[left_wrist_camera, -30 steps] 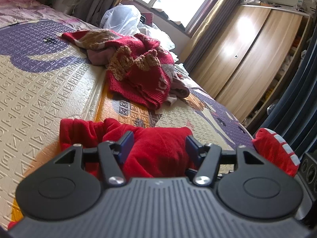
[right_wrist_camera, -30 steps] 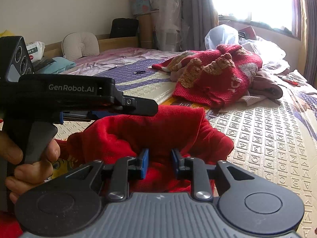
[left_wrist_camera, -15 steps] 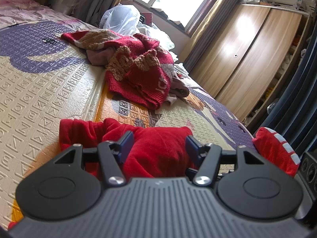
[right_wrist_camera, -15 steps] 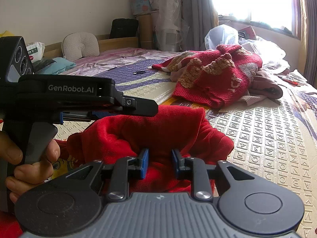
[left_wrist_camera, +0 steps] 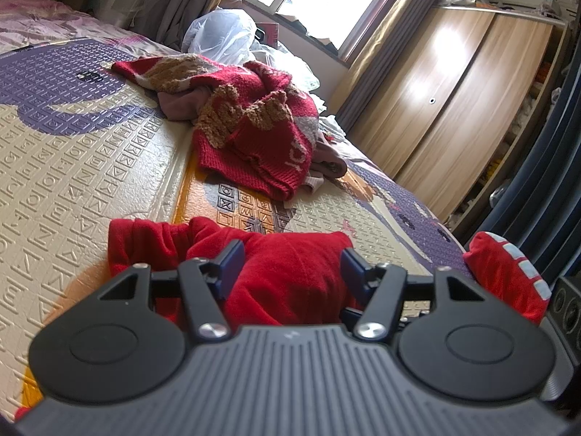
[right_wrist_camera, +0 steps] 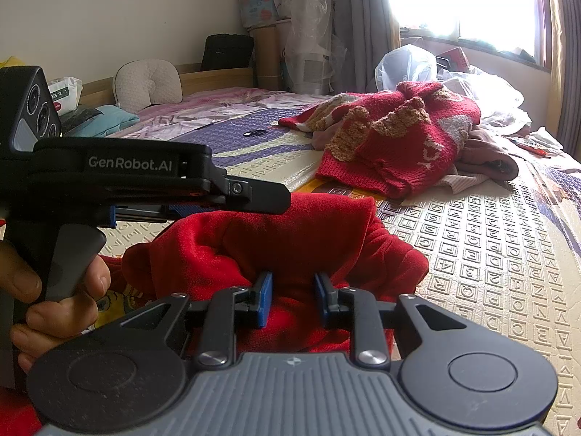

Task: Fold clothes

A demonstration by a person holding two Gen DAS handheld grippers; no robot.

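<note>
From the left wrist view we see our left gripper [left_wrist_camera: 288, 267] at six o'clock, its jaws standing about half apart. A thick bunch of the red fleece garment [left_wrist_camera: 290, 279] fills the gap between them, and both blue pads [left_wrist_camera: 232, 259] press against the cloth on either side, so we take it as gripped. The garment spreads out toward nine o'clock over the embossed letter mat [left_wrist_camera: 72, 181], and a fold of it with white stripes shows at three o'clock. Farther off, at twelve o'clock, a red knitted sweater [left_wrist_camera: 254, 138] lies crumpled on the mat, well apart from the jaws, with a white plastic bag [left_wrist_camera: 221, 36] behind it and a wooden wardrobe [left_wrist_camera: 454, 109] at two o'clock.

From the right wrist view we see our right gripper [right_wrist_camera: 292, 299] at six o'clock, its jaws set narrow. A fold of the same red fleece garment [right_wrist_camera: 290, 239] is pinched between the blue pads [right_wrist_camera: 264, 298], and the rest heaps up just beyond them toward twelve o'clock. At nine o'clock our left hand [right_wrist_camera: 54, 290] wraps the handle of the left gripper [right_wrist_camera: 268, 200], whose fingers reach over the top of the heap; from here we cannot tell how wide they stand. The red knitted sweater [right_wrist_camera: 399, 145] lies at one o'clock on the embossed letter mat [right_wrist_camera: 490, 254], clear of the garment.
</note>
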